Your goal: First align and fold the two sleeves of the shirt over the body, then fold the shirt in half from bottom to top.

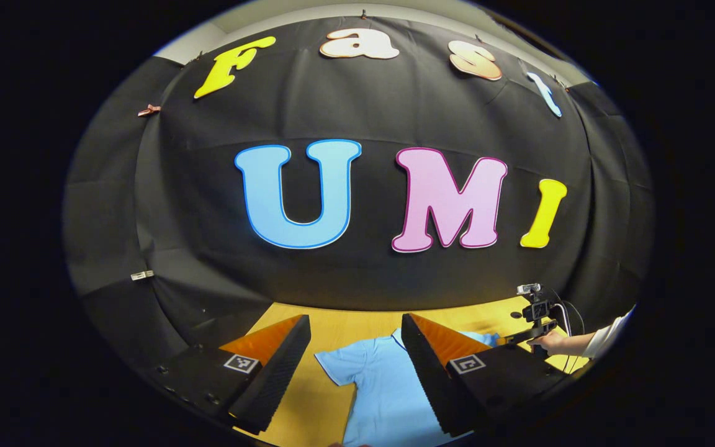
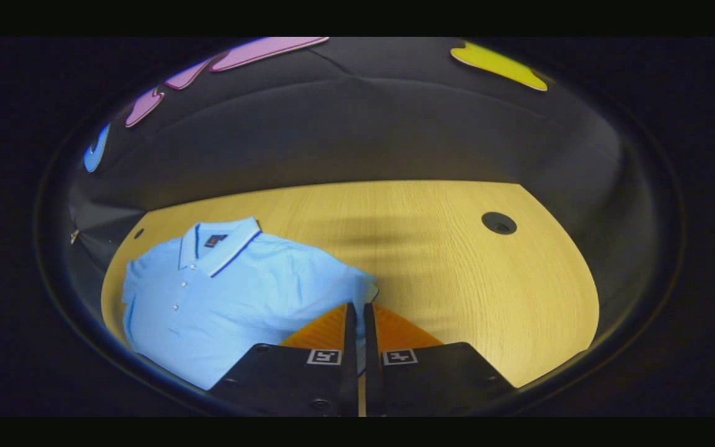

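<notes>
A light blue polo shirt (image 2: 239, 292) lies face up on the wooden table (image 2: 488, 279), collar towards the back wall. My right gripper (image 2: 359, 305) is shut at the edge of the shirt's near sleeve (image 2: 357, 282), with a strip of blue cloth between its fingers. The cloth bulges up there. In the left gripper view the shirt (image 1: 382, 385) lies below my left gripper (image 1: 355, 320), which is open and raised, its fingers clear of the cloth. The right gripper (image 1: 512, 339) and the hand (image 1: 550, 341) holding it show at the shirt's far sleeve.
A round cable hole (image 2: 498, 222) sits in the table to the back right, and a smaller one (image 2: 139, 233) at the back left. Black cloth walls close the table on three sides. Bare wood stretches to the right of the shirt.
</notes>
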`<state>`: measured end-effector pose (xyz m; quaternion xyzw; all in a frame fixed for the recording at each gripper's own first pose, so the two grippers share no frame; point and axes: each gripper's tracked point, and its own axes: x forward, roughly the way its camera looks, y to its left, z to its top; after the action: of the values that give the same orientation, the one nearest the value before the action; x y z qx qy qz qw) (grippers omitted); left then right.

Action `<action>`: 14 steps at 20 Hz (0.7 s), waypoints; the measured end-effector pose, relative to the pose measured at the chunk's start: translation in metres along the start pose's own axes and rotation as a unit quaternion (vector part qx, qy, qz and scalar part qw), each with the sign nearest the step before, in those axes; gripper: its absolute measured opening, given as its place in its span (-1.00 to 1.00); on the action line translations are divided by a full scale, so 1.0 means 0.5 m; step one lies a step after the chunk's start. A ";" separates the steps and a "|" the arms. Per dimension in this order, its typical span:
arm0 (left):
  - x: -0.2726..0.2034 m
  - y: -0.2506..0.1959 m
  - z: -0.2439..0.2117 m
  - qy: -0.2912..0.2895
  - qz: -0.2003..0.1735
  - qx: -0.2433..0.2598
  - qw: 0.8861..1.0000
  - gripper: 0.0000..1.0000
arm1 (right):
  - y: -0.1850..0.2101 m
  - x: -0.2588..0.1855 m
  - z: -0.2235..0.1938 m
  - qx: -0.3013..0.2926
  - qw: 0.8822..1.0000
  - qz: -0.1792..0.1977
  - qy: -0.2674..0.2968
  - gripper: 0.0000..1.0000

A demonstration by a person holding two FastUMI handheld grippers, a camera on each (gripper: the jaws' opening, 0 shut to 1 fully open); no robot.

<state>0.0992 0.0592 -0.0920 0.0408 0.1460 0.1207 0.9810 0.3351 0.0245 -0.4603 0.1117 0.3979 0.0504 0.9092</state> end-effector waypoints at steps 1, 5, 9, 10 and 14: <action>0.004 0.001 -0.004 0.003 0.002 -0.008 1.000 0.92 | 0.018 -0.010 0.013 -0.003 1.000 0.009 -0.008 -0.92; 0.007 -0.003 -0.018 0.015 0.000 -0.029 0.999 0.92 | 0.091 -0.032 0.039 -0.017 0.998 0.046 -0.026 -0.94; 0.009 -0.004 -0.025 0.019 0.001 -0.024 1.000 0.92 | 0.164 -0.046 0.035 -0.021 0.995 0.094 -0.023 -0.71; 0.008 -0.003 -0.026 0.020 0.001 -0.026 0.999 0.92 | 0.184 -0.047 0.032 -0.025 0.994 0.107 -0.022 -0.94; 0.015 -0.010 -0.039 0.023 -0.008 -0.019 1.000 0.92 | 0.236 -0.027 -0.008 -0.047 0.989 0.137 0.003 -0.92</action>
<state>0.1016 0.0570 -0.1132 0.0180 0.1669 0.1166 0.9789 0.3227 0.1372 -0.4244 0.1219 0.3787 0.1935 0.8968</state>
